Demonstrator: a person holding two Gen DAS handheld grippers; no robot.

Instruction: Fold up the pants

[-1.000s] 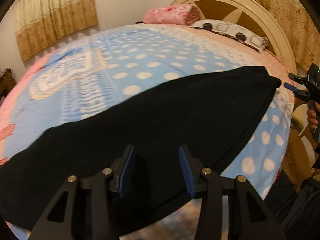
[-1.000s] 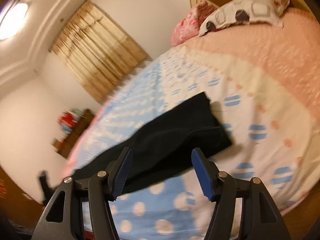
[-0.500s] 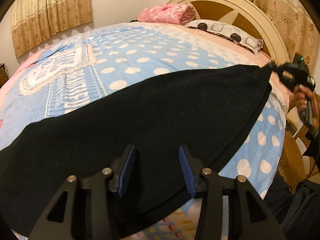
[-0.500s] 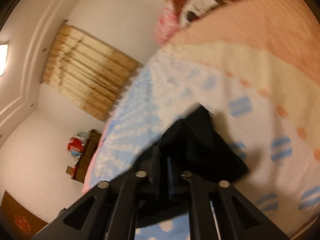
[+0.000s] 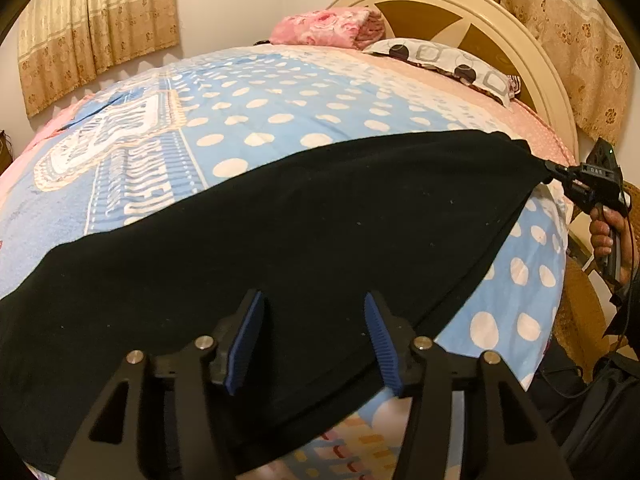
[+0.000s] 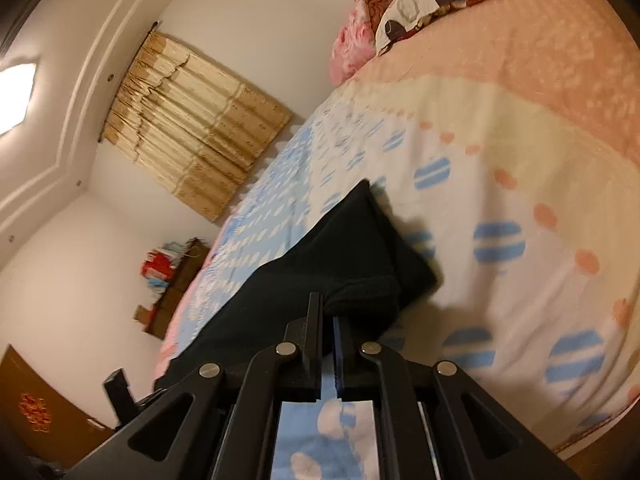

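Observation:
Black pants (image 5: 304,232) lie spread lengthwise across the bed's near side. My left gripper (image 5: 314,312) is open, its blue pads over the pants' near edge, holding nothing. My right gripper (image 6: 327,310) is shut on the end corner of the pants (image 6: 340,252) and lifts that corner slightly off the blanket. In the left wrist view the right gripper (image 5: 554,170) shows at the far right, pinching the pants' corner, with the hand behind it.
A blue polka-dot blanket (image 5: 280,112) covers the bed. A patterned pillow (image 5: 444,60) and a pink folded quilt (image 5: 328,28) lie by the cream headboard (image 5: 500,20). Curtains (image 5: 96,24) hang behind. A dark bag (image 5: 600,420) sits beside the bed.
My right gripper moved onto the pants' end corner and closed on it, then raised it a little. My left gripper stayed open over the near edge.

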